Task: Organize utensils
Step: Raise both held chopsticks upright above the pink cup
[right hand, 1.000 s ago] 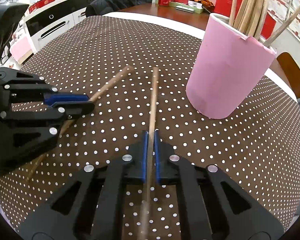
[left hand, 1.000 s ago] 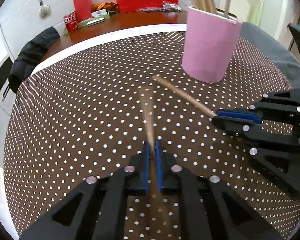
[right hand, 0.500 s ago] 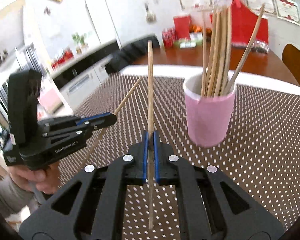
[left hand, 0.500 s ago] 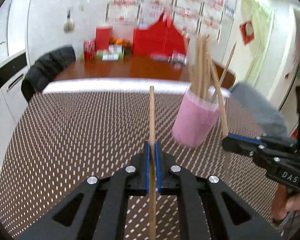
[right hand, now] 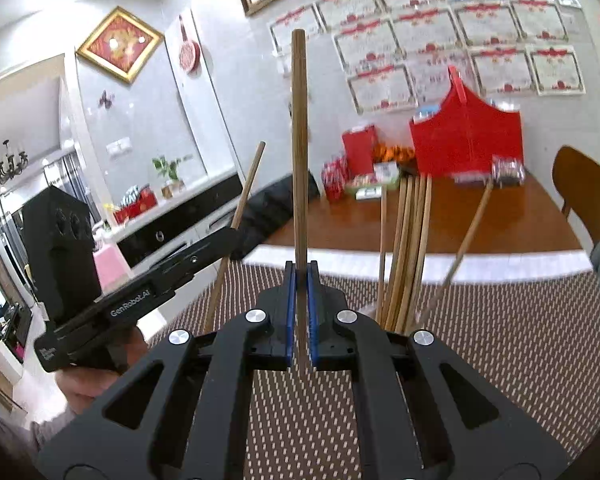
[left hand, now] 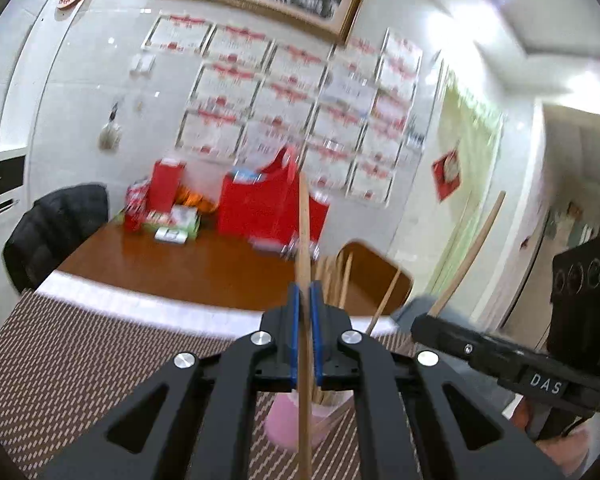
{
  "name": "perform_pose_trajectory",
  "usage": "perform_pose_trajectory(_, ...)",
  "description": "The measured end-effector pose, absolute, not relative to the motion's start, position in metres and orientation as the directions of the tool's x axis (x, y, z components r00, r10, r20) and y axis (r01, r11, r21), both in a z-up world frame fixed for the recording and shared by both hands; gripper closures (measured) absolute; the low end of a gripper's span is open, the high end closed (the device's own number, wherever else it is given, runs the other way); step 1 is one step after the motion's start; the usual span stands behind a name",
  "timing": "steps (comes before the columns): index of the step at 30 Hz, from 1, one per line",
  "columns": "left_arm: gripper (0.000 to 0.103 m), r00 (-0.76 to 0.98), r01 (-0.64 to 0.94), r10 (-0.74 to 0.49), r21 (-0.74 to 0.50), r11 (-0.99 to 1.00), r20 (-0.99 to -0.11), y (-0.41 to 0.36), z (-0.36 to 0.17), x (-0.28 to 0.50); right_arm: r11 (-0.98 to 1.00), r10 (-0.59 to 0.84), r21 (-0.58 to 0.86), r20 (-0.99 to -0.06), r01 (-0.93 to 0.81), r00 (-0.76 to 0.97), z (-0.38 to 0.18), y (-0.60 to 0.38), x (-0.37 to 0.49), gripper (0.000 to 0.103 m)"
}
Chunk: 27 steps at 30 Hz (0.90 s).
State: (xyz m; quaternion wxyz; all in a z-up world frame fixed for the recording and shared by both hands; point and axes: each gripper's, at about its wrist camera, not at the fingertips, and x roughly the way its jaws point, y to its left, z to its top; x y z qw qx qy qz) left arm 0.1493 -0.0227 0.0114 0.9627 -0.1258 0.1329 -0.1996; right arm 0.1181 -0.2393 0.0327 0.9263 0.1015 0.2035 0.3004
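Note:
My left gripper (left hand: 305, 300) is shut on a wooden chopstick (left hand: 303, 224) held upright, high above the dotted table. Its lower end hangs just over the pink cup (left hand: 288, 424), which holds several chopsticks (left hand: 342, 280). My right gripper (right hand: 300, 276) is shut on another upright chopstick (right hand: 299, 140). In the right wrist view the cup's chopsticks (right hand: 408, 248) rise just right of my fingers; the cup itself is hidden behind them. The left gripper (right hand: 220, 244) appears at the left with its chopstick (right hand: 240, 216). The right gripper (left hand: 424, 326) shows at the right of the left wrist view, with its chopstick (left hand: 476, 248).
A brown dotted tablecloth (right hand: 500, 340) covers the near table. Beyond it a wooden table (left hand: 180, 260) carries red bags (left hand: 260, 204) and boxes. A dark jacket hangs on a chair (left hand: 56, 224) at the left. A wooden chair (right hand: 584, 188) stands at the right.
Both grippers have lifted their chopsticks off the table, turned them upright and risen. The left gripper has moved over the pink cup.

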Motion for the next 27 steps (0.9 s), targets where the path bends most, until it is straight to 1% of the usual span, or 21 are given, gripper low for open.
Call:
perform_pose_trajectory(4,0.098,0.890,0.399,-0.445,-0.311,0.863,-0.094,-0.032,0.028,0.160,0.795,0.597,0.316,-0.254,-0.518,0.761,0.058,-0.254,0.130,0.098)
perform_pose_trajectory(8,0.098,0.887,0.428,-0.460,-0.316,0.846,-0.030,-0.041,0.033,0.172,0.794,0.589,0.322,-0.204,-0.515,0.782,0.074,-0.270,0.139,0.098)
perform_pose_trajectory(10,0.098,0.887,0.435,-0.462,-0.303,0.848,-0.020,-0.048,0.030,0.178,0.793,0.588,0.328,-0.190,-0.514,0.786,0.072,-0.277,0.141,0.098)
perform_pose_trajectory(12,0.098,0.885,0.444,-0.465,-0.293,0.847,-0.004,-0.054,0.026,0.187,0.803,0.577,0.324,-0.210,-0.501,0.789,0.070,-0.281,0.148,0.098)
perform_pose_trajectory(15,0.098,0.878,0.459,-0.479,-0.326,0.826,0.022,-0.056,0.020,0.199,0.815,0.559,0.330,-0.234,-0.476,0.795,0.066,-0.287,0.157,0.097)
perform_pose_trajectory(18,0.098,0.880,0.454,-0.475,-0.337,0.825,0.022,-0.060,0.011,0.210,0.822,0.550,0.332,-0.247,-0.464,0.798,0.063,-0.291,0.162,0.098)
perform_pose_trajectory(21,0.098,0.893,0.428,-0.450,-0.304,0.851,-0.005,-0.067,0.002,0.219,0.826,0.544,0.332,-0.264,-0.455,0.796,0.057,-0.292,0.168,0.097)
perform_pose_trajectory(23,0.098,0.891,0.428,-0.453,-0.302,0.852,-0.016,-0.069,-0.003,0.222,0.832,0.538,0.328,-0.278,-0.448,0.796,0.054,-0.290,0.171,0.097)
perform_pose_trajectory(27,0.098,0.898,0.417,-0.439,-0.304,0.857,-0.005,-0.073,-0.010,0.225,0.835,0.537,0.325,-0.303,-0.445,0.787,0.047,-0.286,0.177,0.097)
